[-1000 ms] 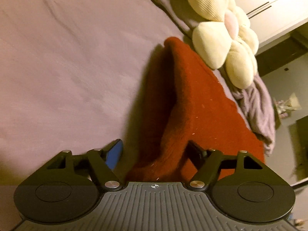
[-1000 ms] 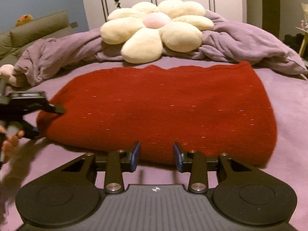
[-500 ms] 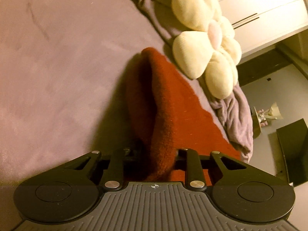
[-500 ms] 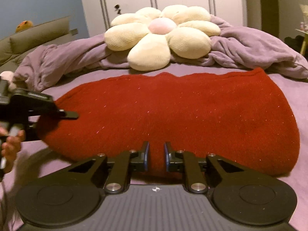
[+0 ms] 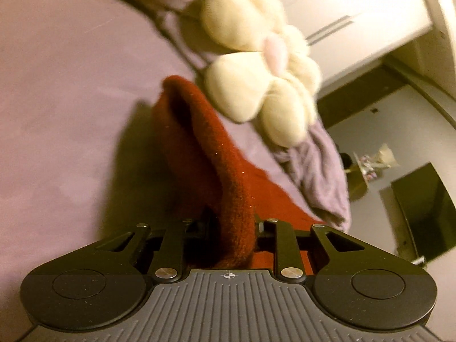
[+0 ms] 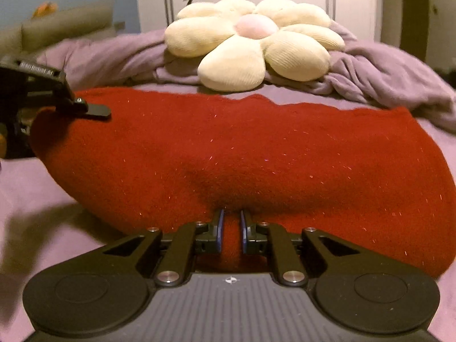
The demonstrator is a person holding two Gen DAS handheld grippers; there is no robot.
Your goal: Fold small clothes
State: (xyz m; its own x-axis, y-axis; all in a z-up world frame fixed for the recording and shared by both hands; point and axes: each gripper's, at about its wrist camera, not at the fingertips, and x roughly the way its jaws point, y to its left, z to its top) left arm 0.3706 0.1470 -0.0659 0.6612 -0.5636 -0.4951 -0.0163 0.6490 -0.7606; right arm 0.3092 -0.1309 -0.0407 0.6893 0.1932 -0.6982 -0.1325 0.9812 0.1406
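Left wrist view: the left gripper [image 5: 230, 225] has closed over the last second and now pinches a thick bunch of the red garment [image 5: 199, 142] between its fingers. A second ago those fingers stood wide with the cloth lying flat between them. Now the gripped end is raised off the bed [image 5: 71, 99], and the cloth runs away from the fingers as a raised ridge with a dark hollow beside it, toward the flower pillow [image 5: 256, 57]. The picture is blurred, which fits a hand on the move.

Right wrist view: the right gripper [image 6: 230, 230] has closed too. Its blue-padded fingers, which stood apart just short of the near hem a second ago, are narrow now and clamp a small fold of that hem in the middle of the near edge, where the cloth puckers. The garment [image 6: 256, 148] lies spread across the bed [image 6: 42, 193], in front of the pillow [image 6: 250, 40] and a rumpled purple blanket [image 6: 384, 74]. At the far left the left gripper [image 6: 85, 109] holds the garment's end (lifted higher than half a second ago).

Both grips look secure, so the fold is probably starting: the left end would be carried over toward the right. The risk is that the bulky knit slips or bunches unevenly.
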